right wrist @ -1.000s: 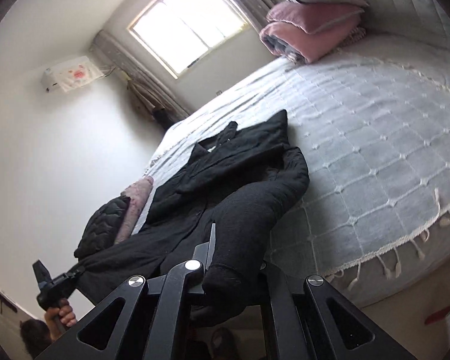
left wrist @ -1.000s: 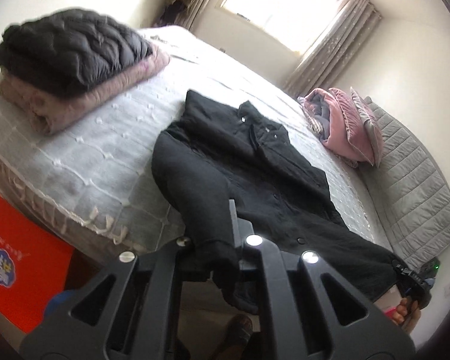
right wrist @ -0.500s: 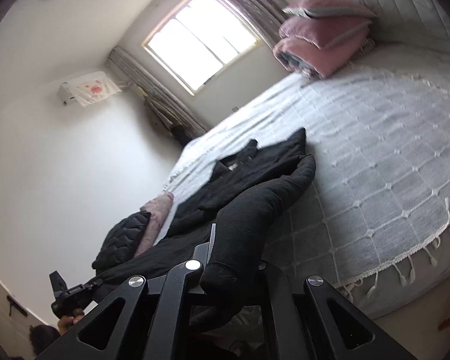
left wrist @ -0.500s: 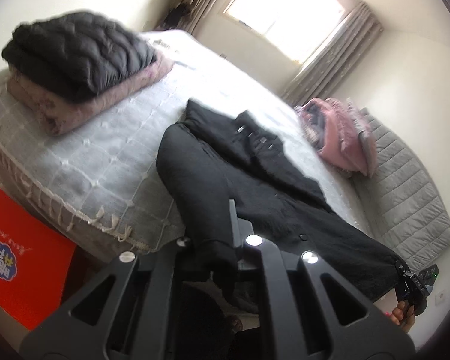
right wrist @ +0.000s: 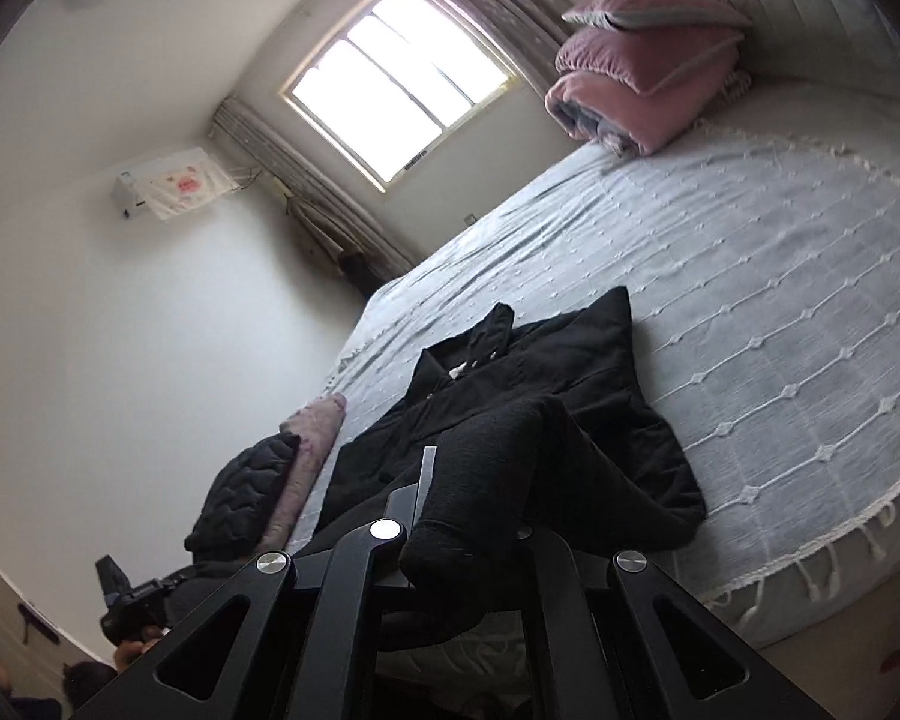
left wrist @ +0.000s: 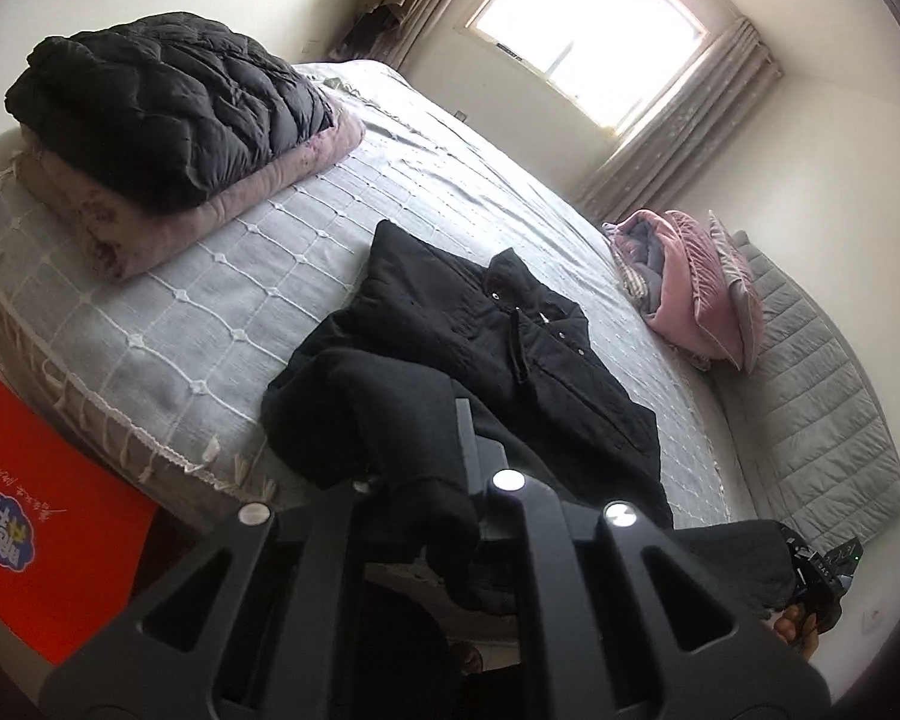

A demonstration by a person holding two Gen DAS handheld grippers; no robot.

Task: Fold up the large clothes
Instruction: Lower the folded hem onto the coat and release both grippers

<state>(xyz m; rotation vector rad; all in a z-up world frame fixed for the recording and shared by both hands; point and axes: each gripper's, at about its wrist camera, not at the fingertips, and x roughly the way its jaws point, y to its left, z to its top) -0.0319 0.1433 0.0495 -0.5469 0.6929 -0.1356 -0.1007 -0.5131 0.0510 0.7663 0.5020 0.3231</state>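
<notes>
Coat [left wrist: 486, 360] sleeve cuffs sit pinched between both grippers' fingers [right wrist: 427, 480].

the red box [left wrist: 48, 516] beside the bed, seen from the left wrist, carries a round blue and white logo with characters and a thin line of script, both too small and tilted to read. the white cover [right wrist: 168, 183] on the wall unit shows a pink mark, not legible.
</notes>
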